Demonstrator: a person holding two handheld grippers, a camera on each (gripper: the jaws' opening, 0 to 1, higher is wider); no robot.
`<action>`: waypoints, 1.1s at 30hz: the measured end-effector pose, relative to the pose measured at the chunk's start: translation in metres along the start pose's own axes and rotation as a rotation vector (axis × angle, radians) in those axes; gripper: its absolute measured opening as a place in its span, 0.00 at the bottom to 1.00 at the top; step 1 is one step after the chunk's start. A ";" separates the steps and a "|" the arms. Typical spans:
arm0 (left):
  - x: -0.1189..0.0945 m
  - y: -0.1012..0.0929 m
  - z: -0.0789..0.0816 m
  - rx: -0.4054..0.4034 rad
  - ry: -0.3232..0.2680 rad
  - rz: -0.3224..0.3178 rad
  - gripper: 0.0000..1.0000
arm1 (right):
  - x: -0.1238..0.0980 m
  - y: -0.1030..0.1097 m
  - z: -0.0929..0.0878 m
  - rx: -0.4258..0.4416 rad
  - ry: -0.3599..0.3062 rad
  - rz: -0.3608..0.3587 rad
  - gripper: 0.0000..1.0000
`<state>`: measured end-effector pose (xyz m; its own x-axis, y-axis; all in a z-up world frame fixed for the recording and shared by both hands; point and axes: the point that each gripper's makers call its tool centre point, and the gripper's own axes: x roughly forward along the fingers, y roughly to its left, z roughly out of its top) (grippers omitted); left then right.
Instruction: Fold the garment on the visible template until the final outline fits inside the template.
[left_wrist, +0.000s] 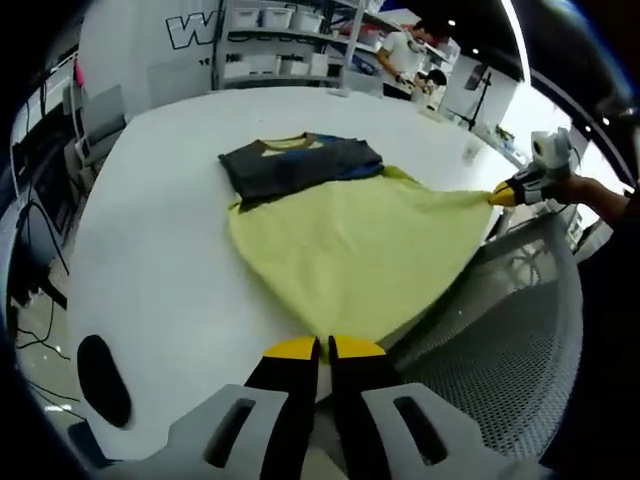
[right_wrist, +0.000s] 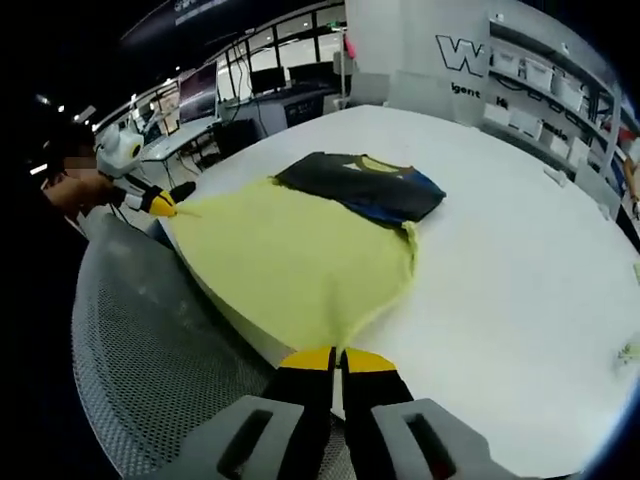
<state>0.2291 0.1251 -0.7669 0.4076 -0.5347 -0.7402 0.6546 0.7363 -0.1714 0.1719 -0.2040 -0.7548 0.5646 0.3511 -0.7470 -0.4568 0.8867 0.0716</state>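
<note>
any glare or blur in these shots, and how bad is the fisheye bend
Left gripper view: window glare blows out the top right behind the right gripper; the white table edge bows strongly. Right gripper view: even light, the yellow garment is sharp, the shelving curves and softens toward the rim.

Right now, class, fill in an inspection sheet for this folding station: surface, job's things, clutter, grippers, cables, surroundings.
Surface: white table, round-edged; no template outline can be made out.
Job's things: yellow garment spread flat, its near edge hanging over the table edge; a dark folded garment lies on its far end.
Clutter: small pale item near the far table edge, too small to identify.
Grippers: left gripper and right gripper are each shut on a near corner of the yellow garment.
Cables: dark cables on the floor beside the table.
Surroundings: grey mesh chair, shelving with boxes, people in the background.
</note>
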 end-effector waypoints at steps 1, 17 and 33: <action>-0.002 -0.001 0.002 0.004 0.000 -0.001 0.06 | -0.001 0.001 0.001 -0.004 0.001 0.002 0.00; -0.028 -0.002 0.009 0.014 -0.027 0.007 0.06 | -0.024 0.010 0.010 -0.026 -0.006 0.028 0.00; -0.060 -0.009 0.009 0.033 -0.026 0.011 0.06 | -0.046 0.028 0.019 -0.034 -0.030 0.046 0.00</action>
<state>0.2045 0.1471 -0.7155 0.4313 -0.5375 -0.7246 0.6704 0.7284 -0.1413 0.1464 -0.1895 -0.7054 0.5627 0.4006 -0.7231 -0.5053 0.8590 0.0827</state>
